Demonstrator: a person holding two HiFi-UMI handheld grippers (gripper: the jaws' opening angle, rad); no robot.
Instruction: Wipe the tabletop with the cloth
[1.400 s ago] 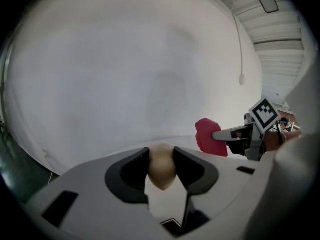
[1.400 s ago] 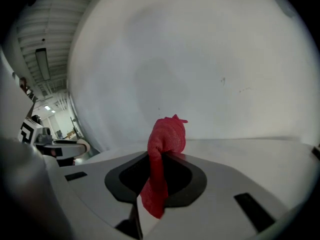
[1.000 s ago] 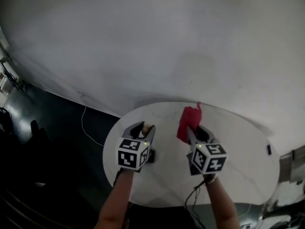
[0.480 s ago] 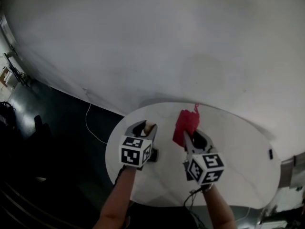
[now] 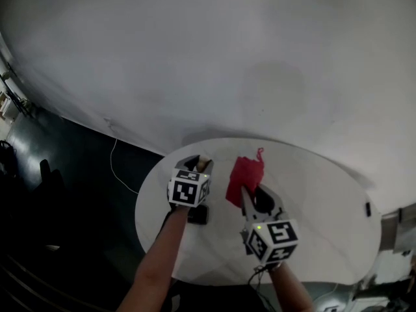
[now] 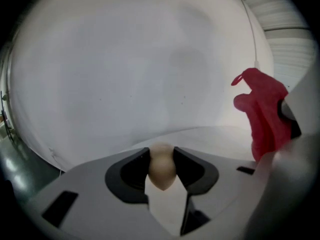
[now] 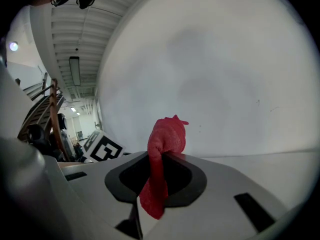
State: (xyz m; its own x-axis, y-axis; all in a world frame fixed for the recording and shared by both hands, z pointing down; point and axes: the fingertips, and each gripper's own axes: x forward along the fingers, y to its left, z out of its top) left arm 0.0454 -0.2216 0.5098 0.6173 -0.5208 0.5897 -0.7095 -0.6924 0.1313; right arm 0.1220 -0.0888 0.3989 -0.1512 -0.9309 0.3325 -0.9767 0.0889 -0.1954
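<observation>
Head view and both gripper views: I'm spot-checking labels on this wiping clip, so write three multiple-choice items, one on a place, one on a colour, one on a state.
1. Where is the cloth?
A) lying loose, unheld
B) in the left gripper
C) in the right gripper

2. What colour is the cloth?
A) red
B) blue
C) white

3. How is the left gripper?
A) open and empty
B) shut on a pale egg-shaped object
C) out of view

Answers:
1 C, the cloth hangs pinched between its jaws.
2 A, it shows red in every view.
3 B, the jaws press on the object's sides.
</observation>
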